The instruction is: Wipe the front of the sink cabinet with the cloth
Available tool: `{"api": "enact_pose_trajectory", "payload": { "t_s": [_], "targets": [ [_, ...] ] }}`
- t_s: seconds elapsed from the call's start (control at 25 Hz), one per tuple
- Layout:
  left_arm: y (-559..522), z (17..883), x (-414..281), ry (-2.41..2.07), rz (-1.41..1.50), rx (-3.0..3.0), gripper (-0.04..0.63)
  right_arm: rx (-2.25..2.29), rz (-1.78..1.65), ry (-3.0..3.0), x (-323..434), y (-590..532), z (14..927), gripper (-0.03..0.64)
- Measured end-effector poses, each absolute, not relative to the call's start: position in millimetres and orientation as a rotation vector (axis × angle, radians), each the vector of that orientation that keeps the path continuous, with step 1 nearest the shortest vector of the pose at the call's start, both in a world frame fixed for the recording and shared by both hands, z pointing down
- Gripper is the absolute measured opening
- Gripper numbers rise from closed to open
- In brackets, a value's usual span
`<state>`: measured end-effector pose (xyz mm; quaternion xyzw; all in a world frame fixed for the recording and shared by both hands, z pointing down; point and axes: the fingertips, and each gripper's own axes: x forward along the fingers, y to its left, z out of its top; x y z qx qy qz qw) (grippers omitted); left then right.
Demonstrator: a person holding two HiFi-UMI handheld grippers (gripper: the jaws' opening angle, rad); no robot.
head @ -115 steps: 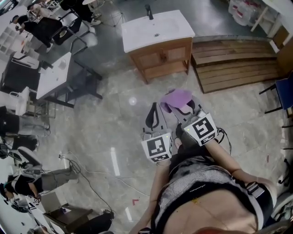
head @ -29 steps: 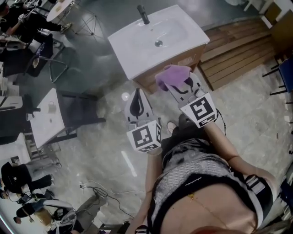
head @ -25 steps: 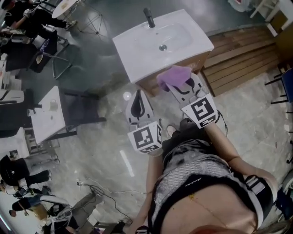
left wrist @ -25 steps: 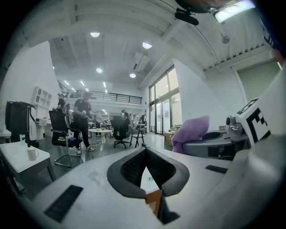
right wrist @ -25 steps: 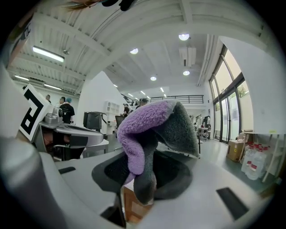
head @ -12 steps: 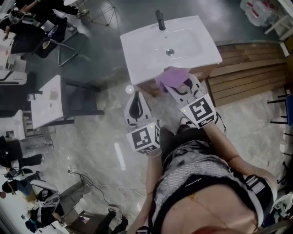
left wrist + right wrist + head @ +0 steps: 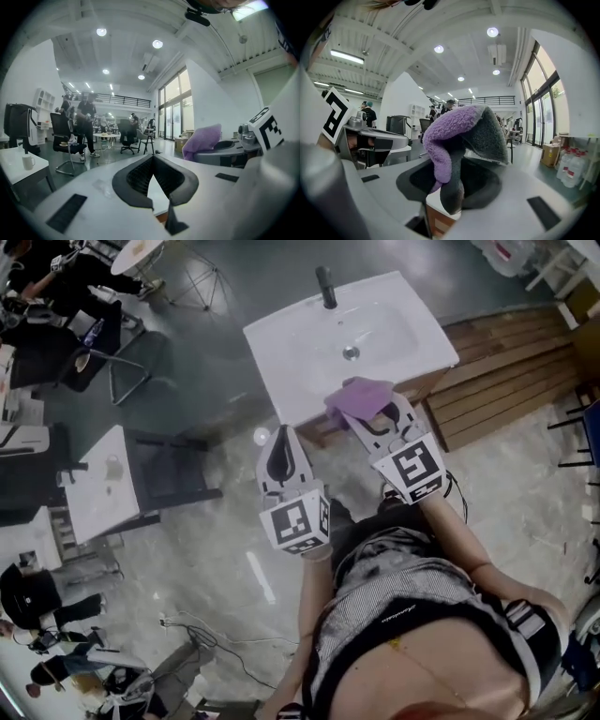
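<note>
Cloth (image 7: 359, 395): purple on one face, grey on the other, bunched. It is pinched in my right gripper. In the head view it lies over the front edge of the counter, toward the front right corner. I cannot tell whether it touches the counter.
Right gripper (image 7: 364, 411): tongs closed on a fold of the cloth. In its own view the cloth stands up out of the jaws and flops over to the right.
Left gripper (image 7: 281, 434): tongs narrow, tips together, with nothing between them. I hold it beside the right gripper, its tip near the counter's front left corner.
Sink cabinet (image 7: 319, 434): a wooden body, with its front showing from above only as slivers of wood under the counter's front edge. Through the right gripper's jaws I see a corner of wood with the white edge above it.
Counter (image 7: 300, 367): a white top with a shallow basin moulded in.
Drain (image 7: 351, 352): at the middle of the basin.
Faucet (image 7: 325, 287): dark and upright, at the middle of the back edge.
Wooden platform (image 7: 506, 362): slatted, on the floor to the right of the cabinet.
Small white table (image 7: 94, 498): well apart, off to the left.
Mug (image 7: 112, 468): white, standing on that table.
</note>
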<state>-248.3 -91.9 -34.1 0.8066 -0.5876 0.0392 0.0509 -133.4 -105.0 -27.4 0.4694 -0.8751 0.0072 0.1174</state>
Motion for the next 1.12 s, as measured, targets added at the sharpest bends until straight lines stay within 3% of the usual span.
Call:
{"api": "enact_pose_trajectory", "payload": {
  "t_s": [0.56, 1.12],
  "targets": [
    [-141, -6, -295, -1.472, 0.196, 2.628, 0.002, 1.641, 0.095, -2.368, -189, -126, -4, 0.183],
    [-138, 20, -286, -1.532, 0.251, 2.520, 0.001, 1.531, 0.141, -2.394, -172, -126, 13, 0.183]
  ]
}}
